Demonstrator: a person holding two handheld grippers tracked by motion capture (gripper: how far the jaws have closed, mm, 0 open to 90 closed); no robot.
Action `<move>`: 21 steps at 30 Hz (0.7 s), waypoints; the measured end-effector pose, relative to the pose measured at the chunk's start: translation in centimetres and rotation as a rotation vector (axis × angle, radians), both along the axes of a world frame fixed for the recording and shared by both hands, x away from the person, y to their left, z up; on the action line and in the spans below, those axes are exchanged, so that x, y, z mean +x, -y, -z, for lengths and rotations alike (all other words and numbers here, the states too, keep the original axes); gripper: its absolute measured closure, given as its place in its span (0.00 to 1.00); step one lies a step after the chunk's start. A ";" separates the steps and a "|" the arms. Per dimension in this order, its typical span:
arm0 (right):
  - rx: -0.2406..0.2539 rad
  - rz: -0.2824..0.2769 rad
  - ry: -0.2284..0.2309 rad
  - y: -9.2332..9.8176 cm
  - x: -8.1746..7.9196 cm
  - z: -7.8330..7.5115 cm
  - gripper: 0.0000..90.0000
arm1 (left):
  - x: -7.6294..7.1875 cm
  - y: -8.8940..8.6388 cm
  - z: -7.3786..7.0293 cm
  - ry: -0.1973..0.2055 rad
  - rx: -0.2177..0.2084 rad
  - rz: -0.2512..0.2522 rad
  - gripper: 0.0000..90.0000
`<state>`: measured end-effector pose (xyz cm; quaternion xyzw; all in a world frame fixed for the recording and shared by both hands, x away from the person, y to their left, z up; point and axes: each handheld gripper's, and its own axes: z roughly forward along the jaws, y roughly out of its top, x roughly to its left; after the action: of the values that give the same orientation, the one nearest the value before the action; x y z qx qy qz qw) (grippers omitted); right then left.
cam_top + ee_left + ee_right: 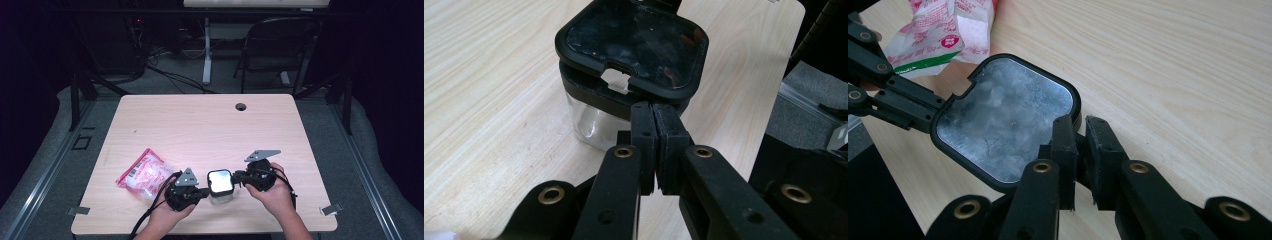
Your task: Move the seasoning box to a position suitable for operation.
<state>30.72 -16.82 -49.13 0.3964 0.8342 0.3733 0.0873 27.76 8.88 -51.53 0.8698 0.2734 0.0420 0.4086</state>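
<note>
both grippers flank the clear black-lidded jar (220, 186) near the table's (200, 120) 6 o'clock edge: left gripper (204, 191) closed at its 9 o'clock, right gripper (239, 176), slightly parted, empty, at 3 o'clock.

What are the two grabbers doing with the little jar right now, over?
Left gripper jaws shut at jar's rim. Right gripper jaws nearly shut at the lid's opposite edge. Pink bag lies left, clear.

Dark room, folding chair (280, 47) beyond wooden table (200, 125).
</note>
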 end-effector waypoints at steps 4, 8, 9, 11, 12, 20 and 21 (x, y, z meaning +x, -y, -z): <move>-0.008 -0.009 0.001 -0.1 -0.1 -0.1 0.90 | 0.0 0.1 -0.3 0.007 0.000 -0.002 0.97; 0.009 -0.037 0.001 -0.3 -0.5 -0.4 0.86 | 0.1 0.1 -0.7 0.018 -0.005 -0.004 0.96; 0.003 -0.051 0.003 -0.4 -0.6 -0.6 0.85 | 0.1 0.2 -0.8 0.018 -0.006 -0.006 0.96; -0.003 -0.066 0.007 -0.8 -1.0 -0.7 0.84 | 0.1 0.2 -1.1 0.022 -0.003 -0.002 0.95; -0.008 -0.074 0.013 -0.9 -1.1 -0.8 0.83 | 0.2 0.3 -1.2 0.024 -0.006 -0.002 0.95; -0.010 -0.123 0.041 -1.7 -2.6 -2.0 0.75 | 0.4 0.8 -2.2 0.041 -0.005 0.004 0.94; -0.005 -0.128 0.045 -1.8 -2.9 -2.1 0.75 | 0.4 0.8 -2.2 0.045 -0.007 0.005 0.94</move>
<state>27.79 -15.00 -47.00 0.3333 0.8566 0.3850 0.0831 28.16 8.04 -49.29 0.8678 0.2621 0.0597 0.4179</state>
